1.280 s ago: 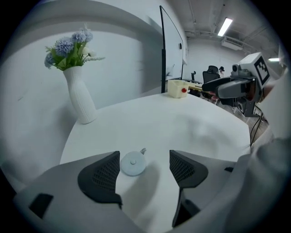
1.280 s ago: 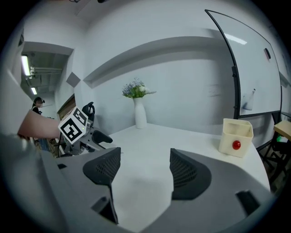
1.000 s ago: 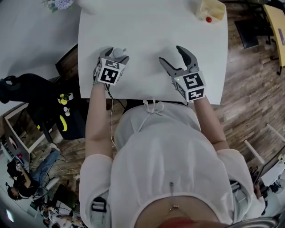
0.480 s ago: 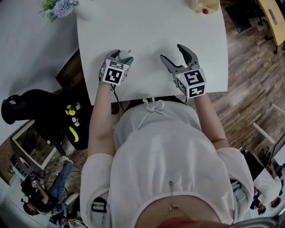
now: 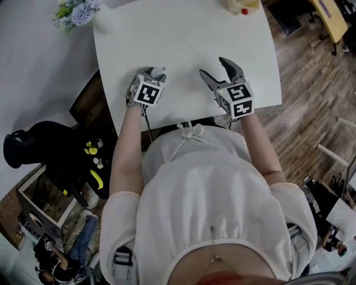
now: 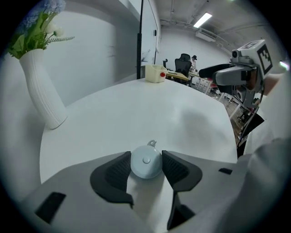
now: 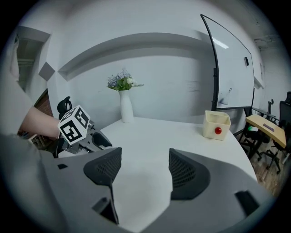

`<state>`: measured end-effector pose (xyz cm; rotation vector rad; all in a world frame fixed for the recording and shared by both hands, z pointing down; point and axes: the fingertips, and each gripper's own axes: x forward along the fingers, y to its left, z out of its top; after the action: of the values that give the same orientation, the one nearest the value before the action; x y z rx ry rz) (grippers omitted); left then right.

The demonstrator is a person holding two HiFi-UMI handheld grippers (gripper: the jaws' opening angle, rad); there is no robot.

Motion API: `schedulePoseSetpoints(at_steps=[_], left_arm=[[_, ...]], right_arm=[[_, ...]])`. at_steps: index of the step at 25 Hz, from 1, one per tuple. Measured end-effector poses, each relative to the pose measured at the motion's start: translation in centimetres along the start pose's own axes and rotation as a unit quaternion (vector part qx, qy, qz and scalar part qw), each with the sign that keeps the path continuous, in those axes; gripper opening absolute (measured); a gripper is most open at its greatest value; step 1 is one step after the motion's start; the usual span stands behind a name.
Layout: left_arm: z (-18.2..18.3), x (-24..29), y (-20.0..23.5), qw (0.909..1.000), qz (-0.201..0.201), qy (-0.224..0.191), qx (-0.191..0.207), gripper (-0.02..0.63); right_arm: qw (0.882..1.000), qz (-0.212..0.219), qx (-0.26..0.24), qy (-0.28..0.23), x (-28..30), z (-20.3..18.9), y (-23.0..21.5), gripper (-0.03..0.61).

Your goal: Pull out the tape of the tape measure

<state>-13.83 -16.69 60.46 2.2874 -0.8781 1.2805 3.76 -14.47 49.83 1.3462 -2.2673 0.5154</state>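
Observation:
The tape measure is a small round pale-blue case with a metal ring at its far end, lying on the white table near the front edge. My left gripper points steeply down over it. Its jaws have just been closing with the case between them, and both pads now touch its sides. In the head view the case peeks out past the left gripper. My right gripper hovers open and empty to the right, a hand's width away; in its own view, nothing lies between the jaws of the right gripper.
A white vase of flowers stands at the table's far left corner. A cream box with a red knob sits at the far right. The table's front edge runs just under both hands. A dark chair is on the floor to the left.
The left gripper's jaws have narrowed onto the round case. Both hands stay at about the same spot on the table, and the right gripper remains open.

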Motion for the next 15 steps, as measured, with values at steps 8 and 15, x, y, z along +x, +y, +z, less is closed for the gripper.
schedulePoseSetpoints(at_steps=[8,15], left_arm=[[4.8,-3.4,-4.1,0.9952,-0.056,-0.042,0.068,0.230],[9.8,-6.7,-7.9,0.9799,-0.117,-0.069,0.145,0.230]], right_arm=[[0.998,0.037,-0.034,0.023,0.3,0.0,0.8,0.322],[0.989,0.102,-0.096,0.054,0.9,0.4,3.2,0.305]])
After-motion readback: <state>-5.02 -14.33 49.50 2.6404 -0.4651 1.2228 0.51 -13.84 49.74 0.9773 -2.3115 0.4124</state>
